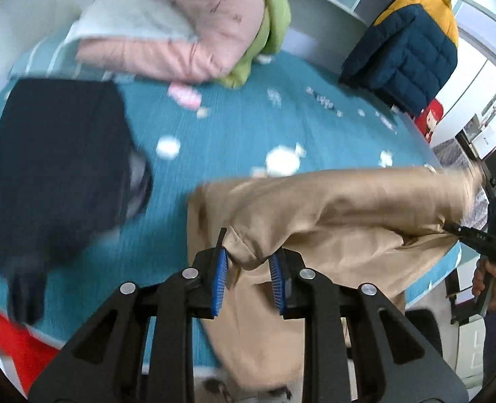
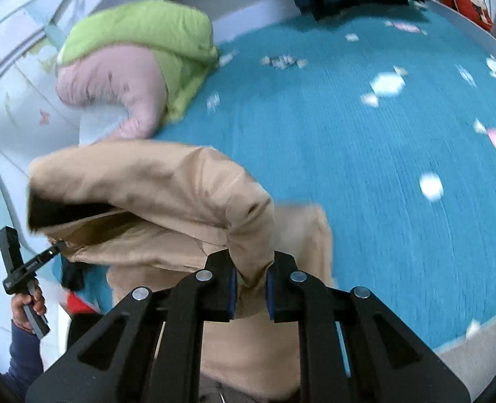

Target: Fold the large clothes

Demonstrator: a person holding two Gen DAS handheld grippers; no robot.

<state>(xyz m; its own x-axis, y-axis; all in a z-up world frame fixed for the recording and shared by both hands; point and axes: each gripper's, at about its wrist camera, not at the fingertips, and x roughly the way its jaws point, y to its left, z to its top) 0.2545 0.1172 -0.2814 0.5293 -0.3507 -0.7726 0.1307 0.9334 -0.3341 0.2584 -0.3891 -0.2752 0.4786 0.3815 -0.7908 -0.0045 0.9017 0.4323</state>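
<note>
You had the tan garment (image 1: 332, 208) pinched at 2 points and lifted off the near edge of the teal bed (image 1: 248, 127), which is why it hung as a slack band between your hands rather than lying flat. Your left gripper (image 1: 248, 268) had its blue pads (image 1: 220, 275) closed onto a bunched fold of the tan cloth, and your right gripper (image 2: 251, 282) was clamped the same way on another gathered corner (image 2: 251, 262), so neither set of fingers stood apart. In the left view your right gripper (image 1: 483, 235) showed at the far end of the span, fabric trailing from it; in the right view your left hand (image 2: 30, 305) and its handle sat low at the side. Holding the cloth wide like that looked like a way to spread it before laying it down on the open blue cover. The dark garment (image 1: 56, 174) lay flat well to the left, and the pink jacket (image 1: 187, 23) with the green one (image 1: 268, 16) was heaped against the headboard, well apart from the spot in front of you. The navy and yellow jacket (image 1: 412, 43) stood at the far side. Both views were blurred, so I could not tell which part of the garment you gripped.
</note>
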